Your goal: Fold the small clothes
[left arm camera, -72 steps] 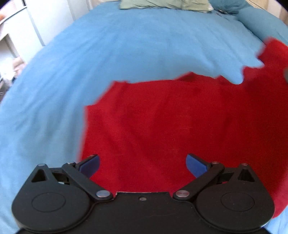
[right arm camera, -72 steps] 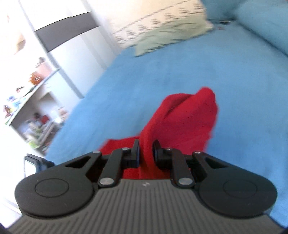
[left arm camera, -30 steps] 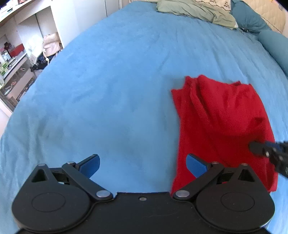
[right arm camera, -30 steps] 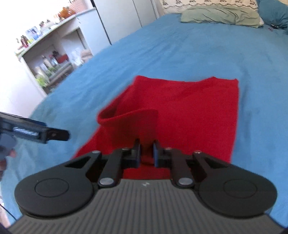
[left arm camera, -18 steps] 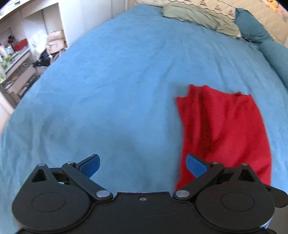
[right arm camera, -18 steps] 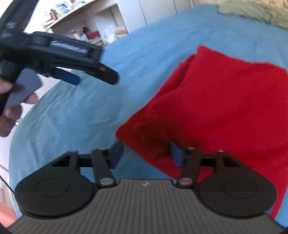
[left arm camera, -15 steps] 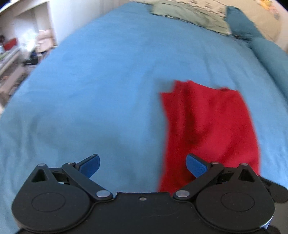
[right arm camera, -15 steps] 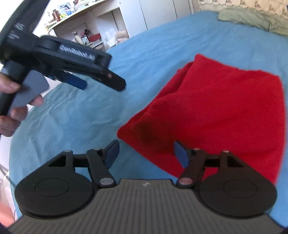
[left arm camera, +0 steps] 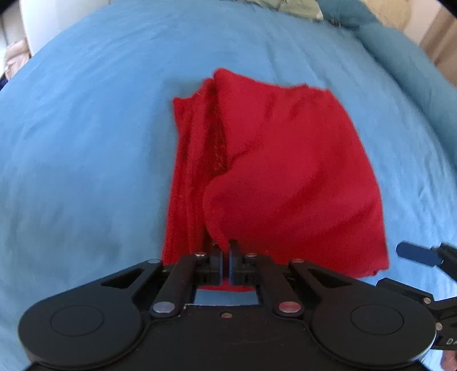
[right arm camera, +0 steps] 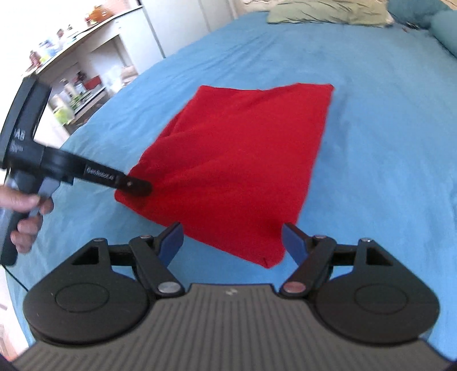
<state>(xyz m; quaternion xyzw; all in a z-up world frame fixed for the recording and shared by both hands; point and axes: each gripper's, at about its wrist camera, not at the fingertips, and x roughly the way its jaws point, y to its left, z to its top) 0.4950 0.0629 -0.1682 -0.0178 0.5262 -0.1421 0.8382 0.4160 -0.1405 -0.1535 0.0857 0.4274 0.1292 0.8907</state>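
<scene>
My left gripper (left arm camera: 225, 256) pinches the red cloth (right arm camera: 240, 159) on the bed (right arm camera: 385, 142); right gripper (right arm camera: 232, 242) opening, empty; next fold needs a second corner.

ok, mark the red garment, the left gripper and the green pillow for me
red garment (right arm camera: 242, 159): right wrist view, middle of the top layer.
left gripper (left arm camera: 225, 258): left wrist view, between the fingertips, shut on the garment's near edge.
green pillow (right arm camera: 325, 12): right wrist view, its middle.

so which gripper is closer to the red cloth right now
Left. The left gripper is shut on the near-left edge of the folded red cloth. The right gripper is opening, jaws straddling the cloth's near-right corner without pressing on it.
</scene>
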